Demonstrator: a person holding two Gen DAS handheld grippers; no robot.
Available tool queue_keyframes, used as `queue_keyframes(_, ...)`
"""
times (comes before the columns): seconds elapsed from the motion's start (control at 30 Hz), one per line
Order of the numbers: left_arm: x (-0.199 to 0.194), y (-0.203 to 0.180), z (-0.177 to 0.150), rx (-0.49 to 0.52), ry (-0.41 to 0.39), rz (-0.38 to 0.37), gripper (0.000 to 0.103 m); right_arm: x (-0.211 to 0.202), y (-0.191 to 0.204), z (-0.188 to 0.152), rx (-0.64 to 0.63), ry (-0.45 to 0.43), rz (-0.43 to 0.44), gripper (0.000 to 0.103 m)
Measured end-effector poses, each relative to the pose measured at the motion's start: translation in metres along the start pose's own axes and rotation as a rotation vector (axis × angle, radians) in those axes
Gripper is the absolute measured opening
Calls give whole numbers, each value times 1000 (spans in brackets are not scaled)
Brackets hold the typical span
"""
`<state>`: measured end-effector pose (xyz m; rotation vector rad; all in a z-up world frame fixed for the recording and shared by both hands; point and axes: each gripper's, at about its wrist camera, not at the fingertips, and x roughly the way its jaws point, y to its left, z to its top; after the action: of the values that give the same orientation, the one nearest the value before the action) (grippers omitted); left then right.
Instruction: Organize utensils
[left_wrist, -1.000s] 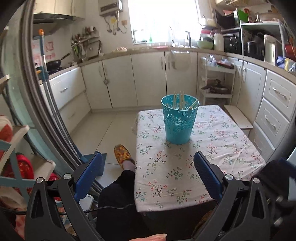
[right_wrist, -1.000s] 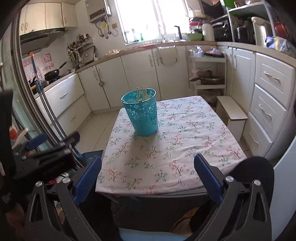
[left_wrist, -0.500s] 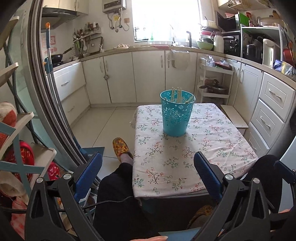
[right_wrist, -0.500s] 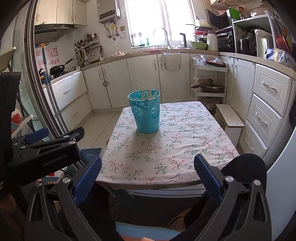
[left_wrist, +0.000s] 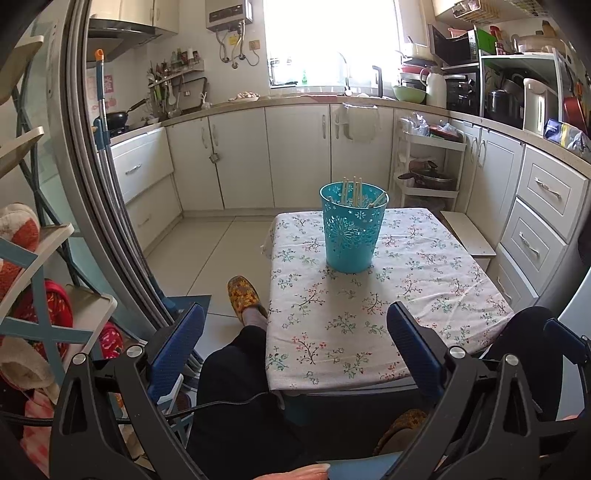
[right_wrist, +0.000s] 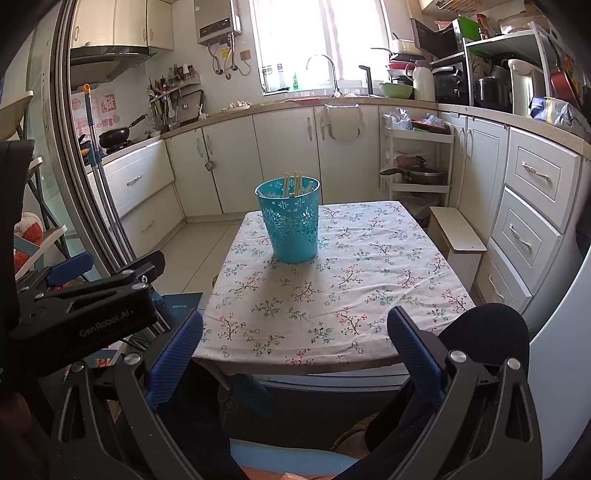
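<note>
Teal perforated plastic bucket (left_wrist: 352, 227), tapered, stands upright toward the far end of a small table under a floral cloth (left_wrist: 373, 314), pale chopsticks (left_wrist: 352, 190) poking above its rim. Left gripper (left_wrist: 295, 354) and right gripper (right_wrist: 295, 350), ribbed blue pads spread wide and empty, hang near the table's near edge. White-cabinet kitchen, tiled floor.

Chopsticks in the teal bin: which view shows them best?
Left wrist: the chopsticks stand clear above the teal bin rim, slightly larger. Right wrist shows them too, smaller and more bunched.
</note>
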<state>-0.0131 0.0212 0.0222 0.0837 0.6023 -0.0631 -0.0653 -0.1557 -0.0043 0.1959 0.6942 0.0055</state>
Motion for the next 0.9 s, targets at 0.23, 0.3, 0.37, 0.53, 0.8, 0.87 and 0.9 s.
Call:
queue_keyframes(0.23, -4, -1, -1, 2, -5, 2, 95, 0, 0, 0, 0, -1, -1, 96)
queue_keyframes(0.3, -6, -1, 0, 2, -7, 2, 95, -1, 0, -1, -1, -1, -1, 96)
queue_keyframes(0.37, -6, -1, 1, 2, -10, 4, 95, -1, 0, -1, -2, -1, -2, 96)
queue_keyframes(0.53, -8, -1, 2, 1, -13, 4, 95, -4, -2, -2, -5, -1, -3, 96)
queue_keyframes(0.8, -9, -1, 2, 1, -14, 6, 95, -6, -2, -4, -6, -1, -5, 96)
queue_keyframes(0.87, -9, -1, 2, 1, -15, 6, 95, -6, -3, -4, -7, -2, -5, 96)
queue_keyframes(0.9, -9, -1, 2, 0, -15, 6, 95, -6, -2, -4, -7, -2, -5, 96)
